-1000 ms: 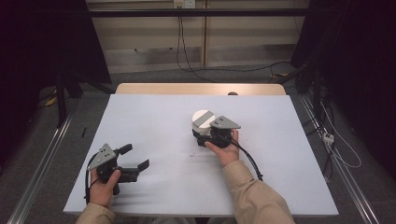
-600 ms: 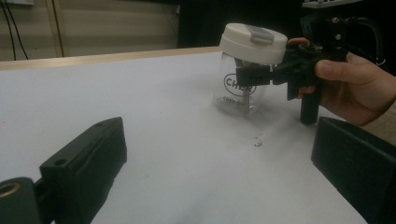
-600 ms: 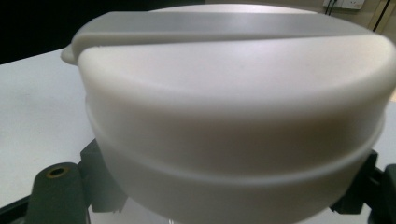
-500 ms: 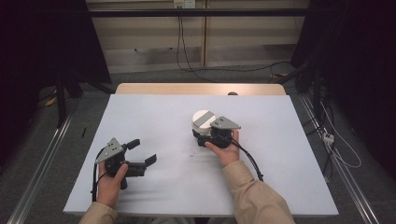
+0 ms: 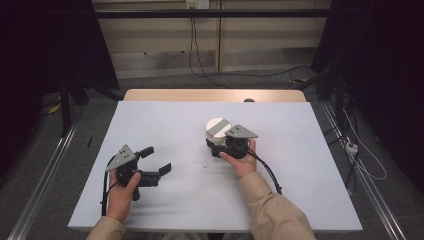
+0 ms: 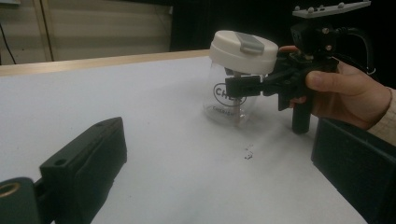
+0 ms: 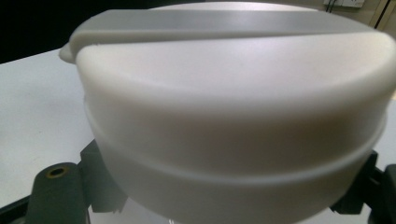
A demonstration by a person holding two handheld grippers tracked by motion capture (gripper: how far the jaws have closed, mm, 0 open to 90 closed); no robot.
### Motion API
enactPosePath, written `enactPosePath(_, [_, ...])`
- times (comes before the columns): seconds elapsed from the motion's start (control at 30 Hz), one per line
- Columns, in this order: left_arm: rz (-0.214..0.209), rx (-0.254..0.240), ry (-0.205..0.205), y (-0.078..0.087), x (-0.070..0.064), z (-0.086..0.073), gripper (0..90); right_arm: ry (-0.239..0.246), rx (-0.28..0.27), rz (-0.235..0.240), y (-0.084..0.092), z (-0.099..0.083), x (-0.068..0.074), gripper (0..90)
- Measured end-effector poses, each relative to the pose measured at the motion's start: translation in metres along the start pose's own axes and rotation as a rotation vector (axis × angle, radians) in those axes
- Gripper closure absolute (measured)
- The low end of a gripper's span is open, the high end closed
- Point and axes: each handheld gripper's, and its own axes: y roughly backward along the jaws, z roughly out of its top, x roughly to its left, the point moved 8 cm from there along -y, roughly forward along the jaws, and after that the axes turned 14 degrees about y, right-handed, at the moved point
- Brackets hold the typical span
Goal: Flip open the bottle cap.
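Clamping the clear jar (image 6: 231,100) just under its white lid (image 6: 243,51), the right gripper (image 6: 247,86) risks tipping it if the empty, wide-open left gripper (image 5: 156,161), well apart from the jar, knocks the lid.

I hold the right tongs (image 5: 220,142) at the middle of the white surface (image 5: 165,125), closed against the body of a clear jar (image 5: 218,131) that stands upright there. The jar carries a white lid (image 5: 217,125) with a grey bar across its top. The grey three-cornered plate (image 5: 241,131) on these tongs lies just beside the lid, on the near side. My right hand (image 5: 241,161) grips the handle from below, and a black cable (image 5: 267,172) trails back along the sleeve. I hold the left tongs (image 5: 156,160) near the front left of the surface, well apart from the jar, with their jaws spread and nothing between them, pointing toward the right.
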Motion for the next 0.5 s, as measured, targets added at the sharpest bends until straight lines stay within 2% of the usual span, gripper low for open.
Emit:
enactPosePath(0.2, [-0.018,0.002,-0.002,-0.006,-0.003,0.002,3.0,-0.003,0.000,0.002,0.000,0.000,0.000,18.8])
enactPosePath(0.5, [-0.042,0.029,0.003,-0.022,-0.014,0.004,3.0,-0.008,0.003,0.006,-0.001,0.000,0.000,18.7])
